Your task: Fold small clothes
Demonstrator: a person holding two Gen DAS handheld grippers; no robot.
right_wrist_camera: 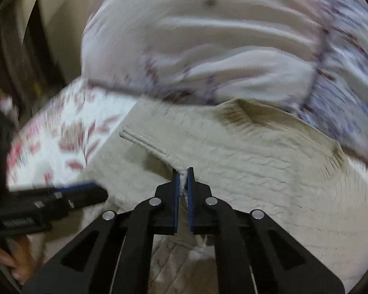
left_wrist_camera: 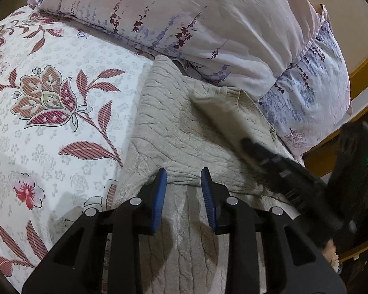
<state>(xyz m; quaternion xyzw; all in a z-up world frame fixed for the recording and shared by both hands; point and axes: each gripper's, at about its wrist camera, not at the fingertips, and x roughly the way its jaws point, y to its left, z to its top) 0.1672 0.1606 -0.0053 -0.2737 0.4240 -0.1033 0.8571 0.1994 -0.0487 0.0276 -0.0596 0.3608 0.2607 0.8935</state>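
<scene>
A beige cable-knit sweater lies on the bed, partly folded over itself. My left gripper is open and empty, its blue pads just above a fold of the knit. My right gripper is shut on an edge of the sweater and holds a flap of it up. In the left wrist view the right gripper shows blurred, reaching over the sweater from the right. In the right wrist view the left gripper shows at the left, blurred.
The sweater rests on a white bedsheet with red flowers. A pink pillow with purple sprigs lies close behind it. A yellow-brown wooden bed frame runs at the right.
</scene>
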